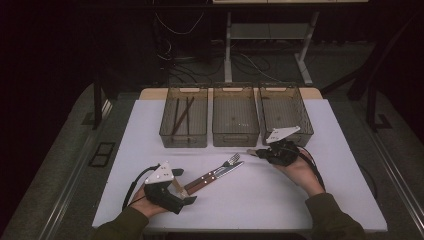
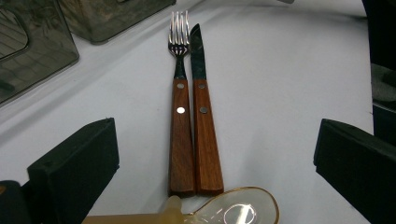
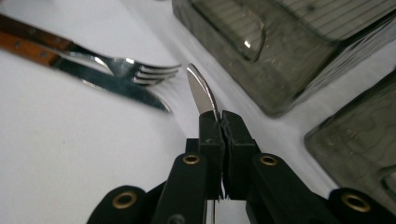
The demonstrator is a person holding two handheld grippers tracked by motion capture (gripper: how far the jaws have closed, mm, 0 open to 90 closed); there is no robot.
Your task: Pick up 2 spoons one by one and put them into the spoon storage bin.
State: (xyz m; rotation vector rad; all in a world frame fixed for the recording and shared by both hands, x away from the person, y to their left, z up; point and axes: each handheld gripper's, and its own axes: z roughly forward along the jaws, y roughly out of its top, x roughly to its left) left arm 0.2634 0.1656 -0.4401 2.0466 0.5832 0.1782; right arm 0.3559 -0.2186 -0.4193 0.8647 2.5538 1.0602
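A fork (image 1: 226, 163) (image 2: 179, 42) and a knife (image 1: 220, 172) (image 2: 198, 51), both with wooden handles, lie side by side in the middle of the white table (image 1: 240, 200). My left gripper (image 1: 183, 186) (image 2: 215, 126) rests at the handle ends, open, with its jaws wide on either side of them. A pale gold-rimmed spoon bowl (image 2: 236, 211) lies close below its camera. My right gripper (image 1: 257, 152) (image 3: 223, 116) is shut on a thin shiny metal utensil (image 3: 201, 91), whose rounded tip sticks out toward the fork's tines (image 3: 149, 72).
Three smoky clear bins stand in a row at the back: the left bin (image 1: 165, 131) holds dark sticks (image 1: 182, 114), then come the middle bin (image 1: 235, 134) and the right bin (image 1: 306, 127), just behind my right gripper. Table edges lie close on both sides.
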